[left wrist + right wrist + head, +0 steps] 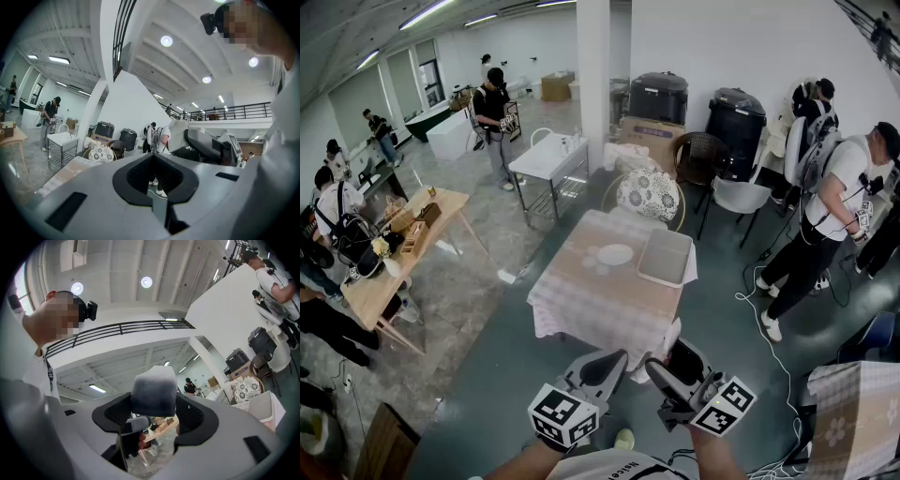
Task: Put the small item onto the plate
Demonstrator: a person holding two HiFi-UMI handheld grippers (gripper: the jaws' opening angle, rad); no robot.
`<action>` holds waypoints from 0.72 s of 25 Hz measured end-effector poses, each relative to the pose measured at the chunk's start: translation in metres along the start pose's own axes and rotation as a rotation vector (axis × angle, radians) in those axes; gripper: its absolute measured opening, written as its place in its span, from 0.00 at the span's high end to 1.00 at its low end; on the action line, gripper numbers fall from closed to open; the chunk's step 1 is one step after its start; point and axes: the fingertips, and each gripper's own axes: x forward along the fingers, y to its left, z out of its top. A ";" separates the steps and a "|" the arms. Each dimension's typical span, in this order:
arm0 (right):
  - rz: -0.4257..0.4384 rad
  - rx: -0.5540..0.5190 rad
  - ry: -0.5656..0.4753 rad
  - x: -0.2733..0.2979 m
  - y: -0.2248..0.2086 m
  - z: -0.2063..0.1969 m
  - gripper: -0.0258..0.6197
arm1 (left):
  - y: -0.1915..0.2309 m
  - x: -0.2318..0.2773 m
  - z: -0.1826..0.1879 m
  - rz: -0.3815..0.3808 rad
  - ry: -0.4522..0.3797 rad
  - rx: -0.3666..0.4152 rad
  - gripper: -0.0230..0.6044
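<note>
A small white plate lies near the far side of the table, which is covered with a pale checked cloth. Both grippers hang in the air short of the table's near edge. My right gripper is shut on the small item, a grey-white block that fills the wide gap between its pads. My left gripper is shut with nothing in it. In the right gripper view a hand shows just below the block.
A white rectangular tray lies right of the plate. Chairs and a patterned cushion stand behind the table. A wooden table is at the left. People stand around, and a white cable trails on the floor at the right.
</note>
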 end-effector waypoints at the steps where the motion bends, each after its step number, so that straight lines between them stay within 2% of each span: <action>1: -0.001 0.000 0.000 -0.001 -0.001 0.000 0.48 | -0.001 0.001 0.000 0.000 -0.001 0.000 0.96; 12: 0.015 0.036 0.008 -0.006 -0.010 0.003 0.48 | -0.004 0.010 -0.005 0.012 0.008 -0.003 0.96; 18: 0.030 0.054 0.006 -0.003 -0.015 0.004 0.48 | 0.004 0.008 -0.005 0.045 0.005 0.002 0.96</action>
